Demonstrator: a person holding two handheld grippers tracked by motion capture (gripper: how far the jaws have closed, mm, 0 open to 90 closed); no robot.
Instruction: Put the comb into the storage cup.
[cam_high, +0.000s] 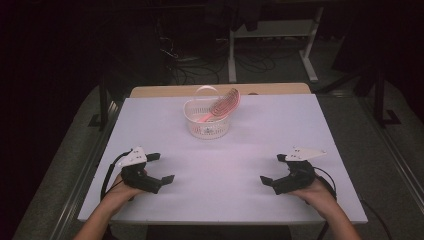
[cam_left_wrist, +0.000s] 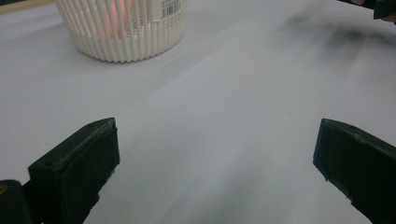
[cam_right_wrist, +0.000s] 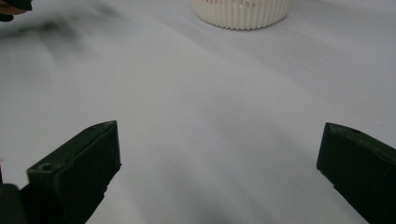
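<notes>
A pink hairbrush (cam_high: 222, 106) is lying tilted in a white slatted basket (cam_high: 207, 127) that is standing toward the far middle of the table (cam_high: 250, 150), well apart from both grippers. The brush's long axis is running from lower left to upper right in the high view, with its wide dark-ribbed head sticking up past the basket's far right rim and its handle end pointing down into the basket. A thin white handle is arching over the basket's back. The left gripper (cam_high: 164, 168) is resting near the table's front left, its 2 jaws spread wide with nothing between them; the right gripper (cam_high: 272, 169) is sitting near the front right, jaws likewise spread and empty. The table's top is plain white with a wooden strip showing along the far edge. Beyond it the room is lying dark, with cables on the floor and white desk legs (cam_high: 232, 55) standing behind.
</notes>
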